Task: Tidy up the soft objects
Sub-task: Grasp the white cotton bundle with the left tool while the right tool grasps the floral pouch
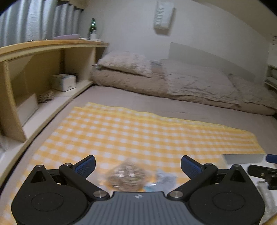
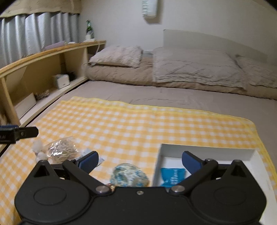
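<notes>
Little lettering shows, and none of it reads cleanly. High on the back wall, at the top of both frames, hangs a white wall sign [image 1: 163,16] with large pale letters running down its length; blur leaves them unreadable. The blue packet [image 2: 173,176] lying in the white box [image 2: 207,149], lower right of the right wrist view, carries white print too small and smeared to make out. At the far left edge of that view, the black body of the left gripper [image 2: 19,133] bears small white characters that cannot be read.
</notes>
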`<act>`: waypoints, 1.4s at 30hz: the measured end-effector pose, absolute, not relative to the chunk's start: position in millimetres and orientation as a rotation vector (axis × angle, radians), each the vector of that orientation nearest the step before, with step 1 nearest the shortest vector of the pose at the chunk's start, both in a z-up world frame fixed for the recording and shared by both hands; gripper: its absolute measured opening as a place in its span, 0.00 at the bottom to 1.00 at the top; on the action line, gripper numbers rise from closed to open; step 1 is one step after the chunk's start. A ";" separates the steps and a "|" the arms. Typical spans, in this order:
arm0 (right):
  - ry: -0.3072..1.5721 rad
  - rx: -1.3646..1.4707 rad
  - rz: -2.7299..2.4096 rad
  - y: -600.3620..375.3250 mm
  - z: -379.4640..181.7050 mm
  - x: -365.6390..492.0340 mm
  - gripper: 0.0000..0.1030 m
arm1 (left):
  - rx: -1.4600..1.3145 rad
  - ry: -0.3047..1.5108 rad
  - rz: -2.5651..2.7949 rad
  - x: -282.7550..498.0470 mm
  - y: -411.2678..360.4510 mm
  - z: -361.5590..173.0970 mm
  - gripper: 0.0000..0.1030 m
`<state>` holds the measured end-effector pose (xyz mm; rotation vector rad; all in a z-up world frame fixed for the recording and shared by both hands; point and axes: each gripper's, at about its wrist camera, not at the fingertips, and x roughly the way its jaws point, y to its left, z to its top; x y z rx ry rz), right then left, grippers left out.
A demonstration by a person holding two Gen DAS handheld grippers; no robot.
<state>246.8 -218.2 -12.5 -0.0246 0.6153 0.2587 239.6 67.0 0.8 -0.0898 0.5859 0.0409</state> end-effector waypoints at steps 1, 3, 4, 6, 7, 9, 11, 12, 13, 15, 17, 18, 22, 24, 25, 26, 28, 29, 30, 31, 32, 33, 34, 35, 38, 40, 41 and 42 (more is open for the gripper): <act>0.616 -0.032 0.267 -212.8 -13.9 249.0 1.00 | -0.091 0.593 0.055 241.4 74.3 -1.1 1.00; 0.625 -0.042 0.290 -202.4 -17.2 253.9 1.00 | -0.104 0.601 0.086 244.0 88.7 -5.7 1.00; 0.631 -0.048 0.299 -197.6 -19.0 256.7 1.00 | -0.111 0.610 0.098 244.9 96.1 -7.9 1.00; 0.644 -0.065 0.311 -188.4 -23.1 261.9 1.00 | -0.127 0.638 0.109 249.6 111.1 -13.5 1.00; 0.649 -0.074 0.315 -184.6 -25.5 264.7 1.00 | -0.130 0.650 0.108 251.5 115.7 -15.8 1.00; 0.655 -0.097 0.323 -177.3 -29.9 269.6 1.00 | -0.124 0.682 0.107 255.7 125.0 -21.8 1.00; 0.665 -0.126 0.329 -171.1 -34.8 275.3 1.00 | -0.098 0.703 0.092 260.3 130.3 -27.3 1.00; 0.671 -0.142 0.336 -167.8 -37.4 277.6 1.00 | -0.080 0.711 0.083 261.6 130.9 -29.9 0.99; 0.679 -0.159 0.345 -165.6 -40.3 280.3 1.00 | -0.062 0.719 0.076 263.1 131.9 -32.8 0.99; 0.705 -0.192 0.356 -162.5 -46.7 286.0 1.00 | -0.028 0.742 0.063 267.2 134.2 -39.7 0.95; 0.731 -0.217 0.371 -160.4 -53.3 291.0 1.00 | -0.002 0.769 0.043 271.3 136.2 -46.6 0.91; 0.744 -0.231 0.380 -159.9 -56.5 293.4 1.00 | 0.012 0.781 0.031 272.8 136.6 -49.6 0.90; 0.795 -0.275 0.408 -158.0 -70.0 302.0 0.97 | 0.079 0.833 -0.016 278.4 135.1 -63.5 0.85; 0.824 -0.285 0.420 -157.6 -76.7 305.3 0.94 | 0.102 0.854 -0.032 281.6 134.4 -70.0 0.83; 0.838 -0.293 0.427 -156.7 -80.4 307.2 0.93 | 0.111 0.860 -0.037 283.6 134.2 -72.5 0.83; 0.847 -0.302 0.432 -155.5 -83.7 308.0 0.91 | 0.123 0.867 -0.042 284.9 133.2 -75.1 0.82; 0.865 -0.324 0.444 -152.9 -89.4 310.0 0.89 | 0.137 0.877 -0.050 287.0 131.4 -79.0 0.79; 0.873 -0.334 0.451 -151.5 -92.0 310.7 0.87 | 0.142 0.883 -0.052 288.0 130.6 -81.2 0.76; 0.883 -0.343 0.456 -150.1 -94.3 311.8 0.85 | 0.142 0.891 -0.058 289.5 130.3 -82.6 0.75; 0.895 -0.350 0.460 -148.7 -96.9 312.8 0.83 | 0.141 0.898 -0.064 290.8 130.2 -83.8 0.74; 0.909 -0.355 0.461 -147.6 -99.3 314.3 0.81 | 0.140 0.903 -0.070 291.5 129.9 -85.1 0.72; 0.925 -0.360 0.456 -146.7 -101.7 316.0 0.78 | 0.142 0.909 -0.071 292.4 129.5 -86.4 0.70; 0.938 -0.366 0.447 -146.4 -104.0 317.2 0.76 | 0.146 0.912 -0.069 293.1 129.2 -87.6 0.68; 0.947 -0.372 0.442 -146.3 -105.8 318.0 0.73 | 0.147 0.915 -0.069 293.5 129.4 -88.3 0.63; 0.966 -0.360 0.446 -148.1 -107.1 320.5 0.64 | 0.141 0.925 -0.068 295.7 130.2 -89.4 0.53; 0.968 -0.353 0.444 -148.8 -106.0 320.6 0.50 | 0.153 0.932 -0.067 296.7 129.6 -89.4 0.43; 0.969 -0.349 0.444 -148.3 -105.3 321.1 0.46 | 0.153 0.941 -0.059 297.5 129.9 -90.1 0.31; 0.968 -0.346 0.443 -148.0 -104.6 321.0 0.44 | 0.151 0.948 -0.050 298.0 130.4 -90.4 0.30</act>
